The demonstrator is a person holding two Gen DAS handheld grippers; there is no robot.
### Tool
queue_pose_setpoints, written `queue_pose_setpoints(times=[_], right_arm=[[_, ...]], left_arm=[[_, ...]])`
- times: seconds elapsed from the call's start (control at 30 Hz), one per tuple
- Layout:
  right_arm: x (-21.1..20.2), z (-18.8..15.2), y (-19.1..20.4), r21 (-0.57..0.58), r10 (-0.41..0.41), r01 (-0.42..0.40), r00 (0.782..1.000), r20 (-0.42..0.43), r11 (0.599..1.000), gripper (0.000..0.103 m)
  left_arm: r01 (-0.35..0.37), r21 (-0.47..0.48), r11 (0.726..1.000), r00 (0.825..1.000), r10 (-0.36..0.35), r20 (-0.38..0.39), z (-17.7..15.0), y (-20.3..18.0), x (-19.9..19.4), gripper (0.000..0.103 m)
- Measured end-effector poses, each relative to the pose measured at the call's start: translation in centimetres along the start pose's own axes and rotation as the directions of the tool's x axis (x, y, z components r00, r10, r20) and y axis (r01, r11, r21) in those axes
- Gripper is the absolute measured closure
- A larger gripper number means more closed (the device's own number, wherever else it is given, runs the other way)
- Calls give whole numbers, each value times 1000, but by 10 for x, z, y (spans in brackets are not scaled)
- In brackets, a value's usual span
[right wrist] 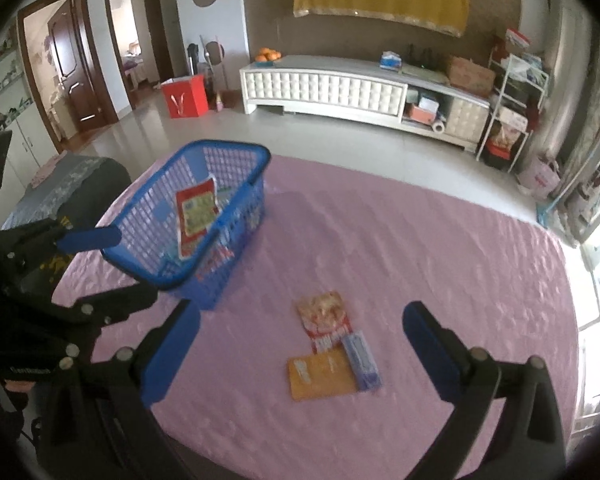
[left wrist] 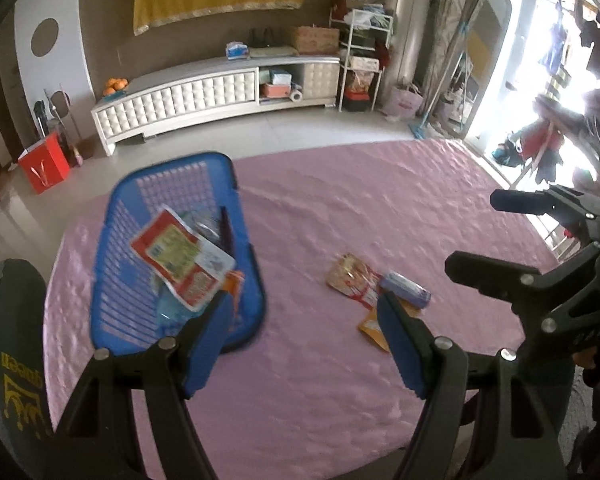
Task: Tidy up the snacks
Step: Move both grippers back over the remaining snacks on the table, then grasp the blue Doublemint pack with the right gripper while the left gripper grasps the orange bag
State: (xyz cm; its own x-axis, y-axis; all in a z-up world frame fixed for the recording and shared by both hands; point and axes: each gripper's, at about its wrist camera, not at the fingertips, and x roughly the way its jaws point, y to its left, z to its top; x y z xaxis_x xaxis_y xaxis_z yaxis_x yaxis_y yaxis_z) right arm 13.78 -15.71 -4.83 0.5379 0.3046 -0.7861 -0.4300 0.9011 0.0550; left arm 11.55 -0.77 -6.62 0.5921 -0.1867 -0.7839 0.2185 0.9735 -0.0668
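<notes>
A blue plastic basket point(left wrist: 140, 292) point(right wrist: 236, 196) stands on the left of the pink table and holds a red snack packet point(left wrist: 180, 256) point(right wrist: 196, 216) with other packets under it. Three snacks lie loose together on the cloth: a red-and-white packet point(left wrist: 350, 280) point(right wrist: 324, 316), a purple packet point(left wrist: 406, 292) point(right wrist: 362, 360) and an orange packet point(left wrist: 372, 330) point(right wrist: 320, 378). My left gripper point(left wrist: 302, 304) point(right wrist: 112, 268) is open and empty, its left finger in front of the basket's near corner. My right gripper point(right wrist: 300, 316) point(left wrist: 484, 236) hangs wide open and empty above the loose snacks.
The pink tablecloth point(right wrist: 420, 260) covers a wide table whose far edge meets a tiled floor. A chair back with a dark cover point(left wrist: 12, 340) point(right wrist: 80, 184) stands at the table's left side. A white low cabinet point(right wrist: 340, 88) lines the far wall.
</notes>
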Motion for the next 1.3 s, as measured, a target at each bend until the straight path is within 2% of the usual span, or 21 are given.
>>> queue_pose_setpoints(times=[0.3, 0.67, 0.8, 1.0, 1.1, 1.17, 1.3], right_arm=[[24, -47, -35, 19, 11, -10, 999, -53, 1000, 1], [58, -77, -68, -9, 25, -26, 996, -87, 1000, 1], [85, -87, -75, -34, 37, -41, 992, -118, 999, 4], [128, -98, -87, -29, 52, -58, 981, -186, 998, 14], [146, -102, -90, -14, 69, -74, 972, -225, 997, 24], [152, -102, -92, -8, 68, -72, 969, -237, 997, 39], [155, -104, -92, -37, 13, -22, 975, -221, 999, 41]], left_arm=[[23, -48, 999, 998, -25, -50, -32, -35, 37, 31], [19, -57, 998, 995, -24, -95, -53, -60, 78, 31], [12, -55, 998, 992, -18, -123, -59, -65, 97, 31], [1, -20, 1000, 985, -4, -172, -63, -67, 124, 31], [9, -26, 1000, 983, -14, -185, -61, -64, 133, 31], [8, -25, 1000, 982, -13, -189, -61, -63, 137, 31], [8, -11, 1000, 979, -10, -206, -62, -63, 141, 31]])
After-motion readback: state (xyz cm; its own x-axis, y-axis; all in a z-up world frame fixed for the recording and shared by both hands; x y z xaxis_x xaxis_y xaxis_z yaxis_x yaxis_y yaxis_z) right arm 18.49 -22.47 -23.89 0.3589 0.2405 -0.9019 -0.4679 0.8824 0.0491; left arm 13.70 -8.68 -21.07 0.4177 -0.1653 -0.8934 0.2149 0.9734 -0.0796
